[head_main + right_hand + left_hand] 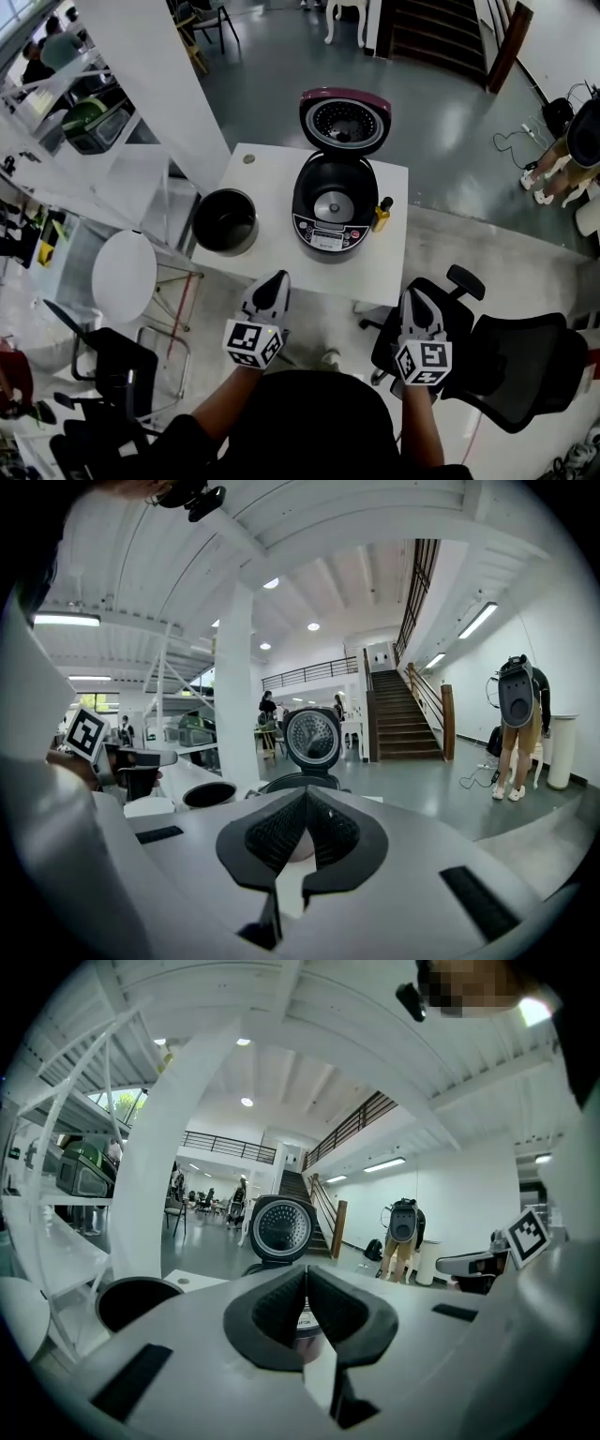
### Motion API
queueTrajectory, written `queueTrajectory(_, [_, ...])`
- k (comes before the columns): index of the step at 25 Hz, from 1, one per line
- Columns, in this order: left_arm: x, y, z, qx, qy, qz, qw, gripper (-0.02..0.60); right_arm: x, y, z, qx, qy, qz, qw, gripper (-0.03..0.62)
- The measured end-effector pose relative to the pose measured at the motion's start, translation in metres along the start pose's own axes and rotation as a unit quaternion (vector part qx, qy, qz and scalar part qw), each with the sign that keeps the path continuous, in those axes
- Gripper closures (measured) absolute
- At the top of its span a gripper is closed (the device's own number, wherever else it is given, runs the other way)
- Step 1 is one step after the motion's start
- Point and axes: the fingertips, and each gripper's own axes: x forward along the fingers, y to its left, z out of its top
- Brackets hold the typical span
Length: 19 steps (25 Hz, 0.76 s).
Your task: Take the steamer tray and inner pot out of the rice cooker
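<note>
The rice cooker [330,211] stands open on the white table [272,178], its lid [344,122] raised; I see the bare heating plate inside. The black inner pot [225,221] sits on the table to the cooker's left. No steamer tray shows in any view. My left gripper [277,279] hovers at the table's front edge, shut and empty. My right gripper [413,294] hangs off the front right corner, also shut and empty. The left gripper view shows its gripper [306,1283] facing the lid [280,1229] and the pot [139,1302]. The right gripper [305,806] faces the lid [313,738].
A small yellow bottle [382,215] stands against the cooker's right side. A black office chair [506,366] is at the right, a round white stool [124,276] at the left. A white column and shelving rise at the back left. A person [577,150] stands far right.
</note>
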Motion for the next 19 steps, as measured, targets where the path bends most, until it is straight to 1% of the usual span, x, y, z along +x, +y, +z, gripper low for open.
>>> queueTrajectory(3, [-0.001, 0.005, -0.005, -0.002, 0.011, 0.011, 0.9999, 0.572, -0.004, -0.002, 0.004, -0.008, -0.006, 0.000, 1.000, 0.594])
queueTrajectory(6, [-0.003, 0.007, -0.003, -0.011, -0.002, 0.015, 0.9998, 0.572, -0.008, -0.007, 0.011, -0.020, -0.016, -0.001, 1.000, 0.594])
queueTrajectory(9, [-0.005, 0.003, -0.001, -0.012, -0.017, 0.017, 0.9997, 0.572, -0.012, -0.019, 0.011, -0.023, -0.016, -0.010, 1.000, 0.594])
queueTrajectory(12, [-0.006, 0.000, -0.006, -0.006, -0.010, 0.026, 0.9996, 0.572, -0.017, -0.028, 0.011, -0.015, -0.019, -0.018, 1.000, 0.594])
queueTrajectory(15, [-0.008, 0.000, -0.013, -0.014, 0.000, 0.035, 0.9993, 0.572, -0.022, -0.038, 0.012, -0.011, -0.022, -0.026, 0.999, 0.594])
queueTrajectory(19, [-0.009, -0.006, -0.013, -0.018, -0.001, 0.036, 0.9992, 0.572, -0.029, -0.053, 0.013, -0.016, -0.021, -0.034, 0.999, 0.594])
